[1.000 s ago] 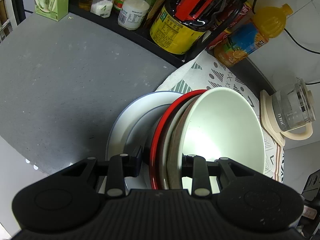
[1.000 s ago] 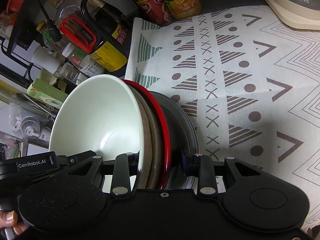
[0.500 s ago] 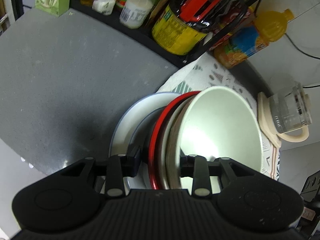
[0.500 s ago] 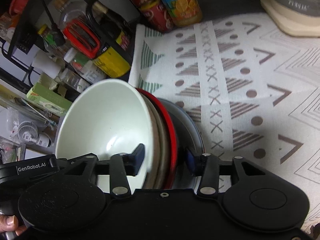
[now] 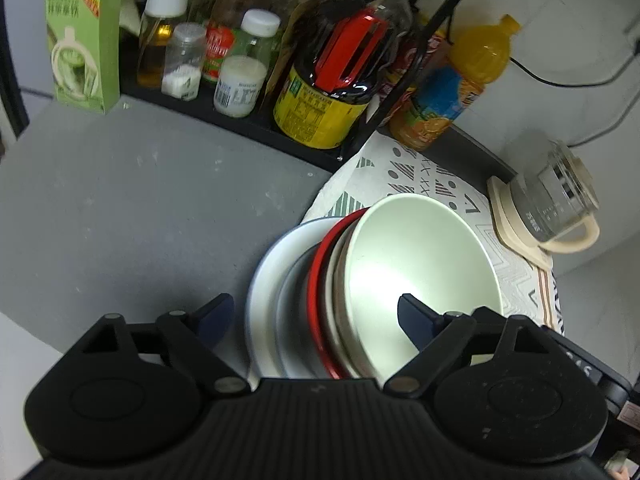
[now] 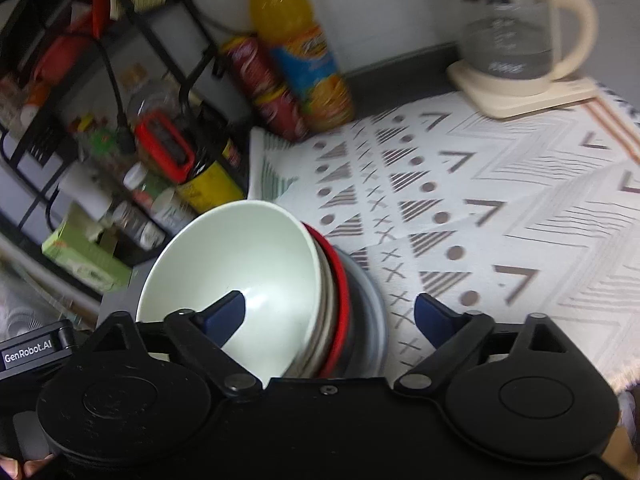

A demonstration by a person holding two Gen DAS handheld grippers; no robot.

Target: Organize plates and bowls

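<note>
Dishes stand stacked at six o'clock in both my views, half on the counter (image 5: 120, 216), half on the patterned cloth (image 6: 500, 208): cream bowl (image 5: 420, 272) atop red plate (image 5: 320, 280) and grey plate (image 5: 268, 280). My left gripper (image 5: 312, 316) and right gripper (image 6: 328, 312) are opening, straddling the stack, pads clear. I should back straight off, so the fingers don't snag a rim.

Pale bowl, red plate, patterned cloth on a grey counter

The top bowl (image 5: 424, 268) is pale greenish white; under it sit a beige bowl (image 5: 334, 276), a red plate (image 5: 318, 264) and a light blue-grey plate (image 5: 266, 276). The cloth (image 6: 500, 200) is white with brown triangles, dots, crosses and zigzags. The counter (image 5: 140, 208) is speckled grey, the juice bottle (image 5: 464, 84) orange with a blue label, the box (image 5: 84, 40) light green.
</note>
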